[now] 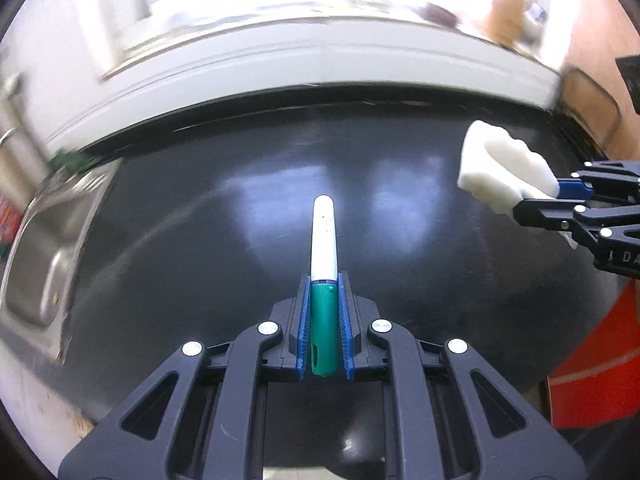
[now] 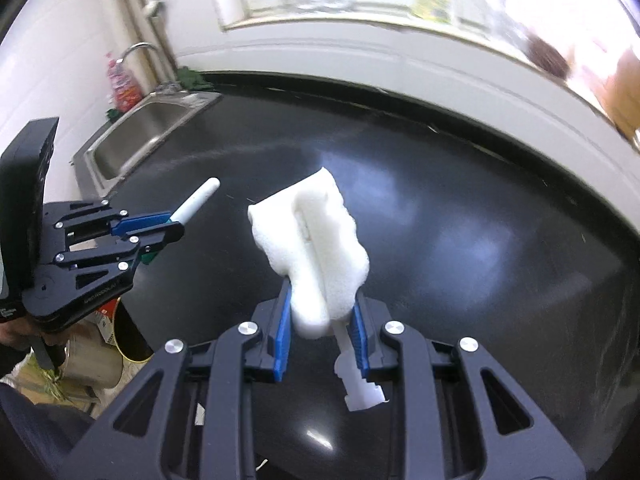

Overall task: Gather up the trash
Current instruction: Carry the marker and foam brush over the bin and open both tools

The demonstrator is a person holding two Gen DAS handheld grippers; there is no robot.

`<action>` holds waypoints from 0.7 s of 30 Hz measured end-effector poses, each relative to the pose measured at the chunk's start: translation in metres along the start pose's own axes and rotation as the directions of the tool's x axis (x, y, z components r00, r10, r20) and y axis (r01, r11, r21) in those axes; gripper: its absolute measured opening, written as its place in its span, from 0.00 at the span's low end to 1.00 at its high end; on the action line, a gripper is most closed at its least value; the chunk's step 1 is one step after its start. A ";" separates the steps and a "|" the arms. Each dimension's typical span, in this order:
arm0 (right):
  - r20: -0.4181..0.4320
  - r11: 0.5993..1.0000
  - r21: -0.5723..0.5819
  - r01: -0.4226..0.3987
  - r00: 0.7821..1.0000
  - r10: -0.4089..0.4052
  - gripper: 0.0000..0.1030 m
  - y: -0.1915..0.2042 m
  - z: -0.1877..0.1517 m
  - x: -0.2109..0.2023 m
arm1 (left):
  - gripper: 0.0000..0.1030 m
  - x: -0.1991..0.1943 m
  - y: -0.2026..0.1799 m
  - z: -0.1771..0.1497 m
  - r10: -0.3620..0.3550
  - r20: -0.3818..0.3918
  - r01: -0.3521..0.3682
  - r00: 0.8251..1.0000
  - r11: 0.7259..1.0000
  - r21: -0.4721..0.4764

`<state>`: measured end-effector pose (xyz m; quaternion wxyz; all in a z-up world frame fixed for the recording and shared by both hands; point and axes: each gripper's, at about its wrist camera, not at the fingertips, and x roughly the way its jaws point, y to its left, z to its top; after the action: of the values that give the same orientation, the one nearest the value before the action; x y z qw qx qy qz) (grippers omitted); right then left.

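My left gripper (image 1: 325, 280) is shut on a marker (image 1: 323, 236) with a white barrel and a green cap; the barrel sticks out forward over the black countertop (image 1: 240, 208). From the right wrist view, that left gripper (image 2: 176, 226) and the marker (image 2: 198, 200) sit at the left. My right gripper (image 2: 320, 292) is shut on a crumpled piece of white foam (image 2: 312, 236), and a thin white foam strip (image 2: 356, 376) hangs below its fingers. In the left wrist view the right gripper (image 1: 538, 200) and its foam (image 1: 500, 168) are at the right edge.
A steel sink (image 2: 140, 132) with a tap (image 2: 138, 50) is set in the counter's left end, with a red-labelled bottle (image 2: 122, 84) behind it. A white windowsill (image 2: 360, 52) runs along the back. An orange object (image 1: 596, 364) and a bin (image 2: 92, 360) stand below the counter edge.
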<state>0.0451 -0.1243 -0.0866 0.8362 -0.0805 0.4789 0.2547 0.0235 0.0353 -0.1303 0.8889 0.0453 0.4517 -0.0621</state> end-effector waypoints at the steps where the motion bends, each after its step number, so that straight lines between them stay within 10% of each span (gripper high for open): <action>1: 0.003 1.000 -0.012 -0.017 1.000 0.017 0.25 0.013 0.004 0.001 | 0.13 -0.008 0.014 -0.006 0.022 0.007 -0.022 1.000 0.999 -0.029; 7: -0.033 0.968 -0.174 -0.179 0.984 0.176 0.25 0.123 0.033 0.031 | 0.13 -0.065 0.106 -0.076 0.188 -0.001 -0.183 0.982 0.954 -0.239; 15: -0.208 0.844 -0.314 -0.435 0.899 0.386 0.25 0.286 0.029 0.076 | 0.13 -0.135 0.202 -0.214 0.352 -0.148 -0.377 0.924 0.780 -0.500; 21: -0.338 0.791 -0.339 -0.510 0.850 0.404 0.26 0.368 0.001 0.112 | 0.13 -0.141 0.234 -0.282 0.342 -0.220 -0.402 0.914 0.677 -0.616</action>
<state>-0.0936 0.2308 -0.1403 0.6455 -0.1689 0.5187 0.5346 -0.2489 0.3146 -0.1765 0.8218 -0.1722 0.4641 0.2823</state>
